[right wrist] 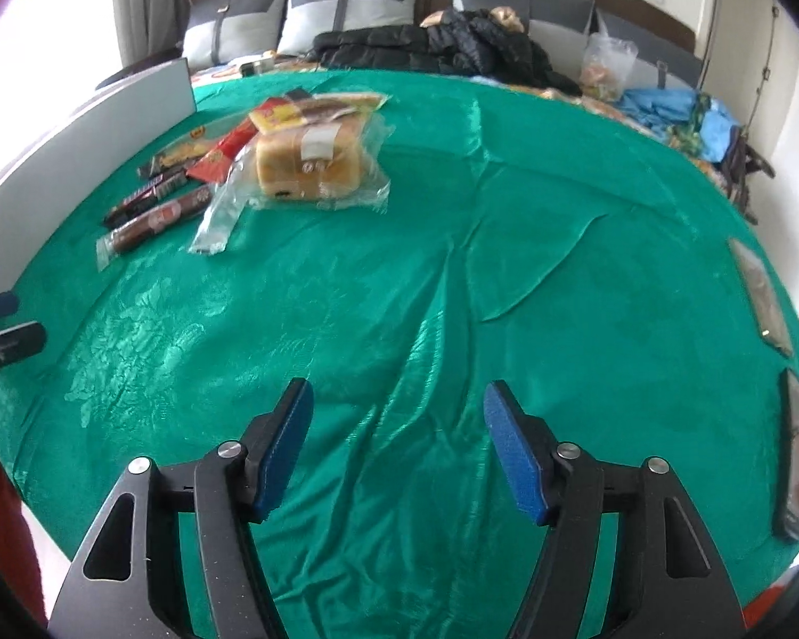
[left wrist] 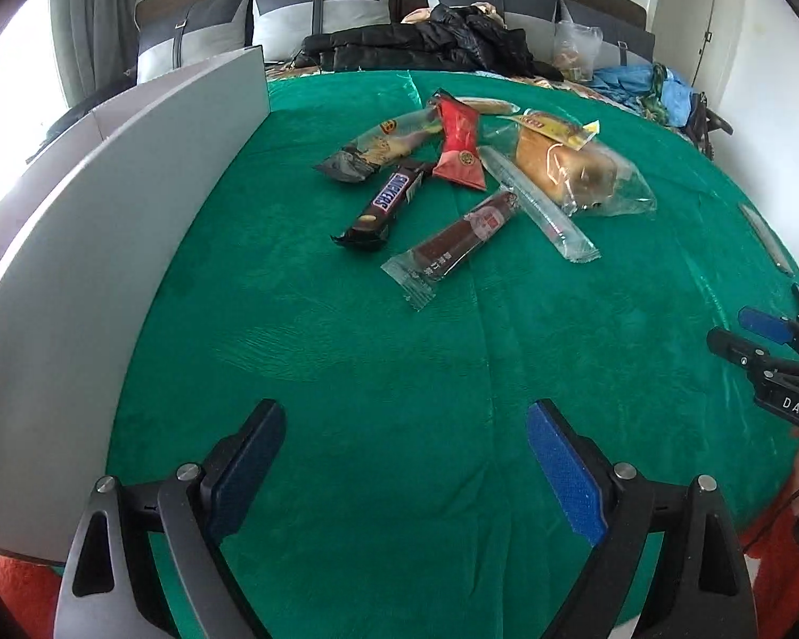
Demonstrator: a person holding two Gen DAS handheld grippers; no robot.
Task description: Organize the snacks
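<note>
Setting: a worktop covered in green cloth is seen from two wrist cameras, with a bed and a dark jacket behind it.
Snacks: a loose pile of wrapped snacks is gathered on the far middle of the cloth, toward the left side, well apart from both tongs.
Chocolate bar: it lies flat at the near left of the pile, its long axis slanting from near left to far right.
Brown bar: it is nearest the left tongs, in a clear wrapper, its long axis running roughly parallel to the chocolate bar, one crimped end pointing toward the camera.
Red packet: it lies farther back, its wider end toward the viewer.
Bread: a bagged loaf sits at the right of the pile, partly resting on a long clear stick packet.
Grey board: it stands upright along the left edge of the cloth.
Left tongs: they are spread wide above bare cloth, with nothing between the pads.
Right tongs: they are parted, somewhat less widely, and are also empty; two flat dark packets are seen at the right edge.
Step in hand: the approach appears to be under way, with no snack grasped yet.
Next move: the pile must be reached, and the tongs would probably need to be turned across a bar's narrow width before being closed.
</note>
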